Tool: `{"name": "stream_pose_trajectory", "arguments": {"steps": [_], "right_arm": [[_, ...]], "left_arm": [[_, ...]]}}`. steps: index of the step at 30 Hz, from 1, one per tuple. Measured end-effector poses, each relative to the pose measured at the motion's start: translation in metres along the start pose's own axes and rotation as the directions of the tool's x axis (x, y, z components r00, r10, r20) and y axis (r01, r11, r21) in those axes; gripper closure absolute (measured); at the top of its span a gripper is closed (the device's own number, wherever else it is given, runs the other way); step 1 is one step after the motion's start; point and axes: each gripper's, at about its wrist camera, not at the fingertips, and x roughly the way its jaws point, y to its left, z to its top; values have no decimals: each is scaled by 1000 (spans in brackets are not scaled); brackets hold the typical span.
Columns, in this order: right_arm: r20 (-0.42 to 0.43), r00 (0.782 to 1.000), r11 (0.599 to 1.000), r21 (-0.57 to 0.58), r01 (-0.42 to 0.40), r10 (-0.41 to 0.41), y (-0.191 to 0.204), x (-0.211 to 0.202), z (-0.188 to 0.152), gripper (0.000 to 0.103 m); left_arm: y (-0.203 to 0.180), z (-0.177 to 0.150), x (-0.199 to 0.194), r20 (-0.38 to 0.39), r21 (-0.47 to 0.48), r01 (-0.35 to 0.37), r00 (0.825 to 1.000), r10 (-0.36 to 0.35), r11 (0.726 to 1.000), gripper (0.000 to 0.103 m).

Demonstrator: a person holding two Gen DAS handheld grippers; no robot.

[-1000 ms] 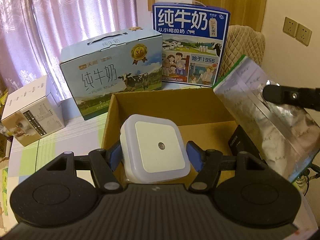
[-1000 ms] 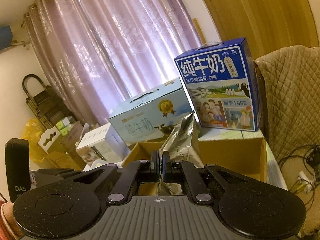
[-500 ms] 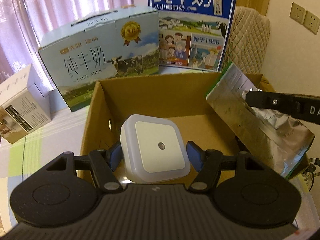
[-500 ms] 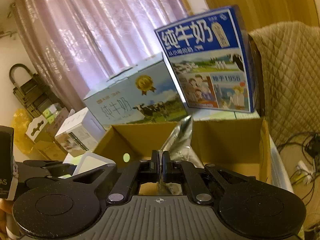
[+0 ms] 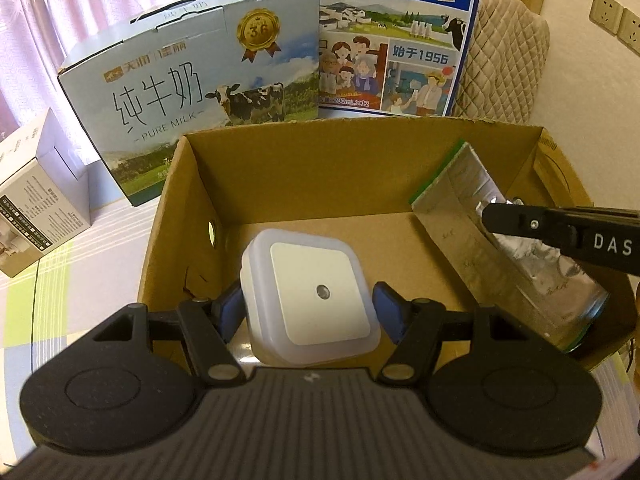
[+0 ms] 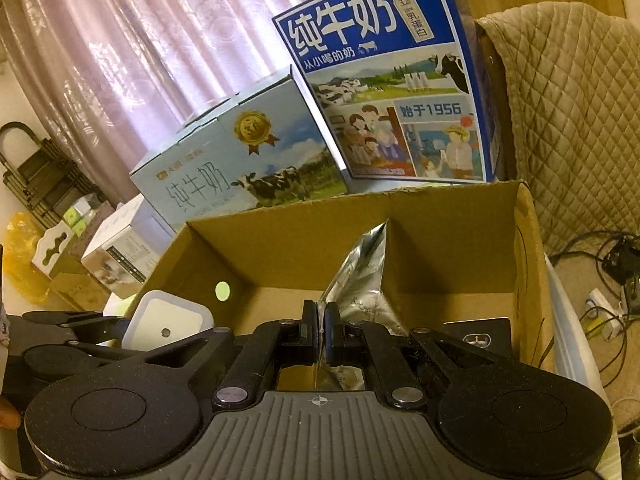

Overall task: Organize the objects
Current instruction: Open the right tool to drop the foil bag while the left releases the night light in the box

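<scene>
My left gripper (image 5: 310,308) is shut on a white square night light (image 5: 316,292), its blue pads pressing both sides. It holds the light over the left half of an open cardboard box (image 5: 280,168). My right gripper (image 6: 320,320) is shut on the edge of a silver foil pouch (image 6: 364,272), which hangs tilted into the box (image 6: 440,220) on the right side. In the left wrist view the pouch (image 5: 460,216) leans along the right wall, with the right gripper (image 5: 496,216) clamped on it. The light (image 6: 168,320) also shows at the left of the right wrist view.
A light blue milk carton (image 5: 192,92) and a dark blue one (image 5: 400,40) stand right behind the box. A white box (image 5: 36,208) sits at the left. A small black item (image 6: 480,336) lies in the box's right corner. A quilted chair (image 6: 568,120) and floor cables (image 6: 608,272) are at the right.
Both grippers have come down and forward toward the cardboard box. The night light and the pouch now hang lower, within the box's walls. Neither grip has changed.
</scene>
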Motion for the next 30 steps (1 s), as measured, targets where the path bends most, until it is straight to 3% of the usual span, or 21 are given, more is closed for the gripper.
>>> {"name": "stream_pose_trajectory", "arguments": {"steps": [3, 4, 6, 7, 8, 30], "right_arm": [[-17, 1000, 1000, -1, 10, -10, -1, 2, 1, 103], [-29, 999, 1000, 1, 18, -18, -1, 4, 2, 99], [-26, 999, 999, -5, 42, -42, 0, 4, 3, 70], [-19, 999, 999, -8, 49, -49, 1, 2, 3, 44], [-2, 999, 999, -9, 51, -51, 1, -1, 3, 39], [-32, 985, 982, -95, 164, -167, -2, -9, -6, 38]], "left_arm": [[0, 1, 1, -1, 0, 2, 1000, -2, 1000, 39], [0, 1, 2, -3, 1, 2, 1000, -2, 1000, 39], [0, 2, 3, -5, 2, 4, 1000, -4, 1000, 39], [-1, 2, 4, -7, 2, 6, 1000, -6, 1000, 39], [-1, 2, 5, -9, 3, 7, 1000, -7, 1000, 39], [-15, -2, 40, -100, 9, 48, 994, -47, 999, 39]]}}
